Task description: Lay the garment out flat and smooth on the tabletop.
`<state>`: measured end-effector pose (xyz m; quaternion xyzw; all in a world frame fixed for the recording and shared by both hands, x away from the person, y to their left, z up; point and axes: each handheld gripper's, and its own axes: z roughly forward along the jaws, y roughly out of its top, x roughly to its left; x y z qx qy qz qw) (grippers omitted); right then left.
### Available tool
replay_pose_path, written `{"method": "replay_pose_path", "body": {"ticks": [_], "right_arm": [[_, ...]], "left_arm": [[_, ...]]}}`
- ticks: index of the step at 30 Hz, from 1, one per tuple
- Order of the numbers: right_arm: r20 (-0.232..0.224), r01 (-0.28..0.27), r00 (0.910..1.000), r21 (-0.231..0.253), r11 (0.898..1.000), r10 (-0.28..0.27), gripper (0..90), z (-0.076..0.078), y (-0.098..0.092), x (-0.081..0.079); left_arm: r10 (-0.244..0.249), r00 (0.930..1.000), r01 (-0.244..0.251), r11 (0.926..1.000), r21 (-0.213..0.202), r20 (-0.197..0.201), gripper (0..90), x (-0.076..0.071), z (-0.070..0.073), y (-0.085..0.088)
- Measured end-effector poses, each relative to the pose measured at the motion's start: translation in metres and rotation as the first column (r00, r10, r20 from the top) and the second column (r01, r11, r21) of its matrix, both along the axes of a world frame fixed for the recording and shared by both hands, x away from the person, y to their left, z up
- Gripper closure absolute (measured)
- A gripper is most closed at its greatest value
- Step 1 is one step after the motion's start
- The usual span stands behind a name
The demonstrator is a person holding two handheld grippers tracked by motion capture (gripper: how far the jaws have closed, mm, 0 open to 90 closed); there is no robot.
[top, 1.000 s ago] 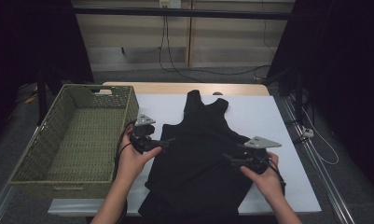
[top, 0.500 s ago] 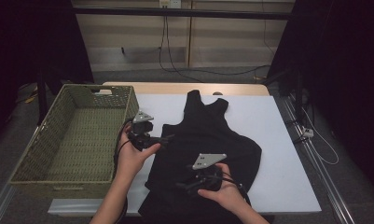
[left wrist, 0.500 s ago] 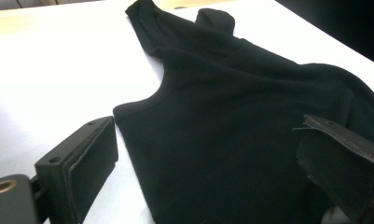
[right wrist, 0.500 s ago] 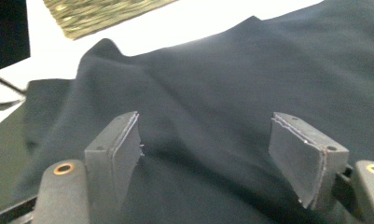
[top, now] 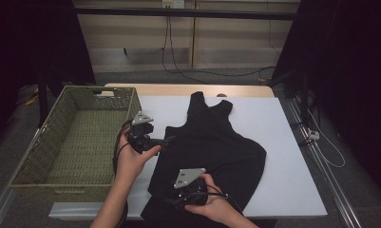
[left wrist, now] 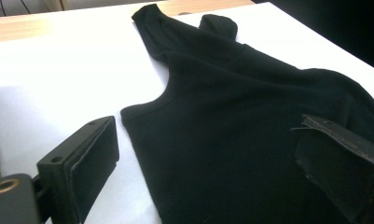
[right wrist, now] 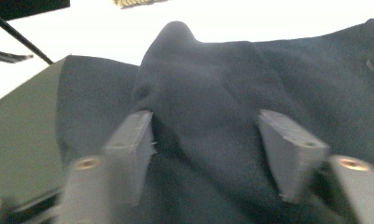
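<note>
Black tank top flat on the white table, both grippers at its lower half.

Top: soft matte knit, two rounded straps at the far end, right side folded in with a rounded bulge; wicker basket (woven, olive, rectangular, with cut-out handle) sits just left of it. Left gripper at the top's left edge, level, jaws wide apart: one flat black pad over bare table, the other over the fabric, nothing clamped. Right gripper over the top's near hem, jaws have just been closing; a raised fold of cloth sits between them, blurred, and I can't tell if the pads press it yet.
</note>
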<state>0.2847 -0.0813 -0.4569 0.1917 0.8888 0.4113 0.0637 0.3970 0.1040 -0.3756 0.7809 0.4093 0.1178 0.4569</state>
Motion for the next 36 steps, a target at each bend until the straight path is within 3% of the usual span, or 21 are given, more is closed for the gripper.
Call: {"method": "replay_pose_path", "body": {"ticks": [1,3,6,7,11,13,14,15,16,17,18,19,20,22,27,28,30,32,33,35,36], "right_arm": [[0.011,-0.004,0.9999,-0.002,1.0,0.004,44.3,0.0,0.001,0.0],[0.005,0.001,1.0,0.002,1.0,-0.001,51.4,0.0,0.003,0.0],[0.027,-0.013,0.9995,-0.001,1.0,0.013,66.6,0.0,0.006,0.0],[0.023,-0.027,0.9994,0.004,1.0,0.027,73.1,0.0,0.007,-0.001],[0.023,-0.048,0.9986,0.008,0.999,0.048,87.4,0.0,0.008,-0.003],[0.017,-0.054,0.9984,0.017,0.998,0.054,88.9,0.0,0.007,-0.001],[0.017,-0.065,0.9978,0.02,0.998,0.064,89.0,0.0,0.006,-0.001],[-0.005,-0.067,0.9977,0.024,0.997,0.067,89.0,0.001,0.005,-0.001],[-0.017,-0.083,0.9964,0.031,0.996,0.083,89.0,0.001,0.004,-0.001],[-0.034,-0.098,0.9945,0.035,0.995,0.1,89.1,0.001,0.004,-0.003],[-0.038,-0.116,0.9924,0.036,0.993,0.117,89.2,0.002,0.003,-0.004],[-0.047,-0.13,0.9903,0.037,0.991,0.131,89.2,0.003,0.002,-0.007],[-0.052,-0.149,0.9872,0.042,0.988,0.151,89.2,0.003,0.002,-0.01],[-0.063,-0.152,0.986,0.048,0.987,0.155,89.3,0.004,0.0,-0.015],[-0.082,-0.182,0.9788,0.078,0.98,0.188,89.4,0.005,-0.008,-0.021],[-0.088,-0.182,0.9779,0.088,0.979,0.189,89.4,0.007,-0.01,-0.023],[-0.073,-0.183,0.9787,0.116,0.976,0.192,89.4,0.012,-0.015,-0.025],[-0.066,-0.195,0.9765,0.135,0.971,0.205,89.5,0.018,-0.02,-0.026],[-0.068,-0.193,0.9762,0.157,0.969,0.206,89.5,0.02,-0.022,-0.026],[-0.073,-0.208,0.9716,0.184,0.961,0.225,89.5,0.024,-0.027,-0.027],[-0.071,-0.206,0.9723,0.188,0.96,0.223,89.5,0.026,-0.029,-0.028]], "left_arm": [[0.008,1.0,-0.008,0.9999,-0.011,0.001,6.5,-0.001,0.0,-0.001],[-0.026,0.9996,0.026,0.9989,0.039,0.008,6.5,0.0,0.002,0.003],[-0.025,0.9996,0.025,0.9993,0.028,0.009,6.5,0.0,0.002,0.003],[0.006,1.0,-0.006,0.9998,-0.017,0.006,6.6,-0.001,0.001,0.0],[0.006,1.0,-0.006,0.9999,-0.014,0.005,6.6,-0.001,0.001,0.0],[0.006,1.0,-0.006,0.9999,-0.014,0.002,6.6,-0.001,0.001,0.0],[-0.022,0.9997,0.021,0.9993,0.03,0.007,6.7,-0.001,0.003,0.003],[-0.031,0.9995,0.03,0.9986,0.043,0.007,6.7,0.0,0.004,0.005],[0.004,1.0,-0.004,0.9998,-0.018,0.006,6.8,-0.002,0.003,0.001],[0.005,1.0,-0.005,0.9998,-0.021,0.004,6.8,-0.002,0.003,0.001],[-0.023,0.9997,0.023,0.9995,0.024,0.011,6.8,0.0,0.004,0.004],[0.004,1.0,-0.004,0.9998,-0.022,0.004,6.8,-0.002,0.003,0.001],[0.004,1.0,-0.004,0.9998,-0.02,0.005,6.8,-0.001,0.002,0.001],[-0.035,0.9994,0.035,0.9986,0.04,0.006,6.8,0.0,0.003,0.005],[-0.004,0.9999,0.005,0.9999,-0.016,0.009,6.8,-0.002,0.003,-0.001],[-0.005,0.9999,0.005,0.9998,-0.017,0.009,6.9,-0.002,0.003,-0.001],[-0.04,0.9991,0.04,0.9987,0.032,0.013,6.9,-0.001,0.004,0.003],[-0.026,0.9996,0.026,0.9995,0.016,0.011,6.9,-0.001,0.004,0.002],[-0.004,0.9999,0.004,0.9999,-0.015,0.009,6.9,-0.002,0.003,-0.001],[-0.002,1.0,0.002,0.9999,-0.016,0.009,6.9,-0.002,0.003,-0.001],[-0.038,0.9992,0.038,0.9986,0.037,0.012,6.9,-0.001,0.003,0.003]]}}
